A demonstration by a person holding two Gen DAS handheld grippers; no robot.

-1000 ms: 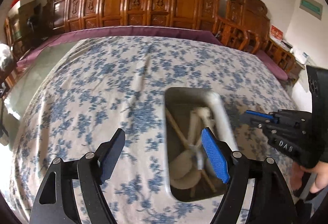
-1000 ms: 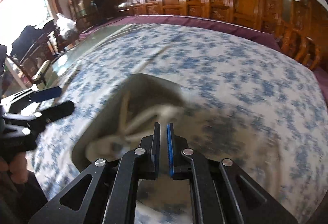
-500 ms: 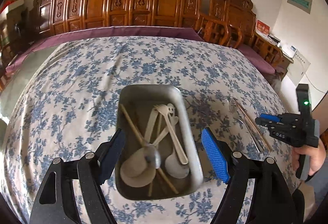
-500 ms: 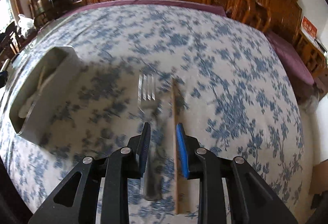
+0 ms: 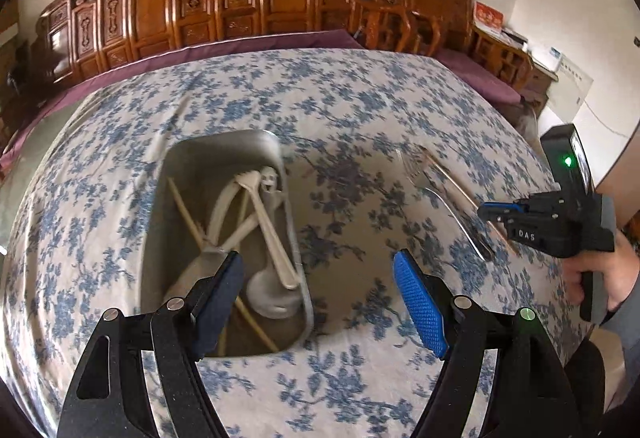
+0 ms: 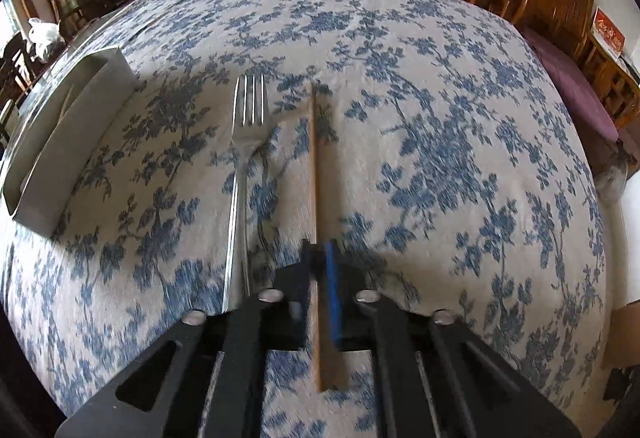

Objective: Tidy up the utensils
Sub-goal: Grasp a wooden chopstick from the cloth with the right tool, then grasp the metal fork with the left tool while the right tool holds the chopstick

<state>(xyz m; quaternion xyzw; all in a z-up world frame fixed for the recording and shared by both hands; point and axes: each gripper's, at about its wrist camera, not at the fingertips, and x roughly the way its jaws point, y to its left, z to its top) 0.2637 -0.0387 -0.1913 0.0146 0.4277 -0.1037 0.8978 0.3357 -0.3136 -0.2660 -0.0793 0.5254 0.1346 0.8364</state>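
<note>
- Utensils, left wrist view: white plastic spoons and forks (image 5: 256, 222) with wooden chopsticks lie in a metal tray (image 5: 224, 157) on the floral-clothed surface (image 5: 340, 97); the left tool (image 5: 318, 298) hangs spread above the tray's right rim, gripping nothing. To the right lie a metal fork (image 5: 444, 197) and a chopstick (image 5: 452, 181).
- Right wrist view: the right tool (image 6: 320, 258) is pressed together, pinching the wooden chopstick (image 6: 314, 157); the fork (image 6: 244, 157) lies just beside it, to the left.
</note>
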